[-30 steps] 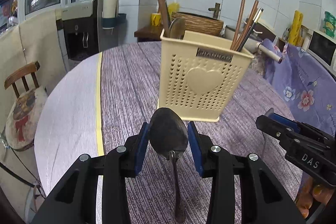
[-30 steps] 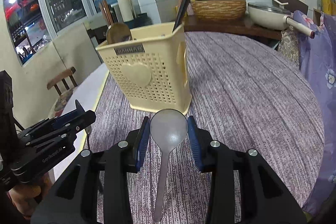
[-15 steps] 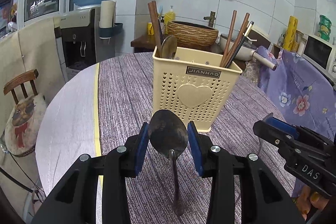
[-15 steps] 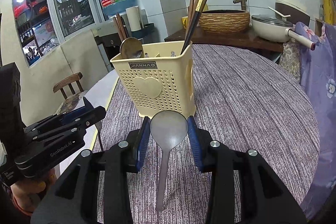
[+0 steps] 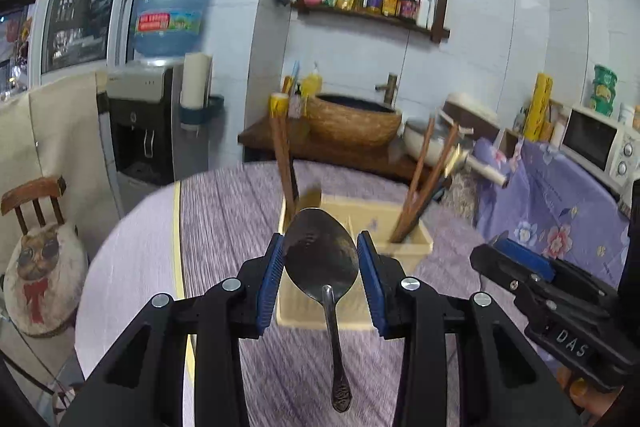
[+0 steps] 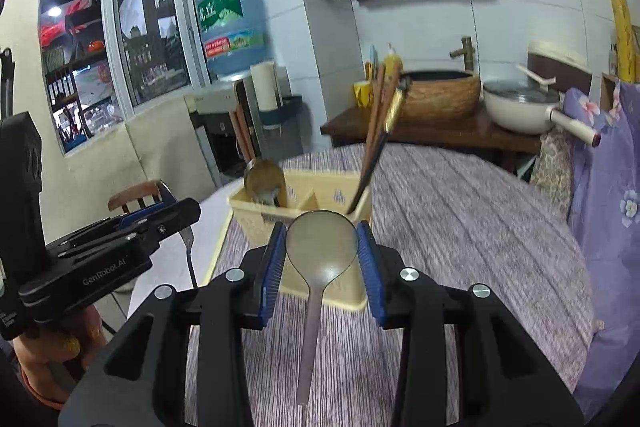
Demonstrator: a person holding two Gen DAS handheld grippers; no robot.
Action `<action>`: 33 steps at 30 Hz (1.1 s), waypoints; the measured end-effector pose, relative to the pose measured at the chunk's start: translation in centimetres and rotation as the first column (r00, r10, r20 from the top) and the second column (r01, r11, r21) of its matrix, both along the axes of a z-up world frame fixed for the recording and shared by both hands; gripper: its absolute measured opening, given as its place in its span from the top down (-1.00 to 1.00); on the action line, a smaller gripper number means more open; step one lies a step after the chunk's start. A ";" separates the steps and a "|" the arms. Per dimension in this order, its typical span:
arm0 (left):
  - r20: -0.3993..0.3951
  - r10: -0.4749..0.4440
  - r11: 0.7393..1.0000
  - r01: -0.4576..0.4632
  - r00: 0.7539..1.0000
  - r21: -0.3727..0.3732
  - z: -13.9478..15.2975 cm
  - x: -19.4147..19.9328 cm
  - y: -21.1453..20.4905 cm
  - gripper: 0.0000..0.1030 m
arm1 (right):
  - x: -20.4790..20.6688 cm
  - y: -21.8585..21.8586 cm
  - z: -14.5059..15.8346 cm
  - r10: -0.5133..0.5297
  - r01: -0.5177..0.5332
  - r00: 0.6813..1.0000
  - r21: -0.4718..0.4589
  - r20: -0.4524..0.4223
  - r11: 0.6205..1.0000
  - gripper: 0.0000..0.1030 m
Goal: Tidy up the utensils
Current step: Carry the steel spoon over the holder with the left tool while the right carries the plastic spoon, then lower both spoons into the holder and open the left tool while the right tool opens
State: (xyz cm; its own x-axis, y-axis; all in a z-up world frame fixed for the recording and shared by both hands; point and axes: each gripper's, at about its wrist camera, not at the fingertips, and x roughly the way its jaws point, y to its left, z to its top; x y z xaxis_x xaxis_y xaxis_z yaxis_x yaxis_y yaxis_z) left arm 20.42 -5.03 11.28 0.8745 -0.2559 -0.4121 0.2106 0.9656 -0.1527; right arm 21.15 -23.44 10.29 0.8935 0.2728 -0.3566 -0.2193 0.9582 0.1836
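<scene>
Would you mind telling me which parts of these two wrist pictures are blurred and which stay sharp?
Left wrist view: the cream utensil holder and chopsticks smear, while the dark spoon in the left gripper is crisp. Right wrist view: holder and tablecloth streak; the pale spoon in the right gripper is sharp.

The right gripper [image 6: 322,259] clamps the bowl of a pale spoon [image 6: 320,255] between 2 blue pads, handle hanging toward the camera. Just beyond stands a cream utensil holder [image 6: 256,217] on the purple striped tablecloth [image 6: 460,227], holding chopsticks [image 6: 378,131] at the right and a metal spoon [image 6: 264,181] at the left (background blurred). The left gripper [image 6: 176,211] sits at the left edge, gripping a dark spoon [image 6: 188,235].
</scene>
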 end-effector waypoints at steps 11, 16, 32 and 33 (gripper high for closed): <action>0.165 0.062 0.998 -0.057 0.984 -0.038 6.1 6.5 -1.3 0.28 | 6.2 0.8 8.0 -0.112 0.117 0.976 -0.018 0.188 0.993 0.28; 0.142 0.060 0.998 -0.057 0.988 -0.027 4.0 8.2 -2.0 0.28 | 8.0 1.9 6.7 -0.128 0.140 0.973 -0.053 0.194 0.989 0.28; 0.068 0.034 0.999 -0.036 0.997 0.023 -1.6 6.7 -1.2 0.27 | 7.6 2.7 -0.5 -0.119 0.130 0.988 -0.115 0.102 0.985 0.28; 0.062 0.030 0.999 -0.032 0.998 0.025 -1.8 6.6 -1.2 0.27 | 7.6 2.8 -0.9 -0.116 0.127 0.989 -0.121 0.093 0.984 0.28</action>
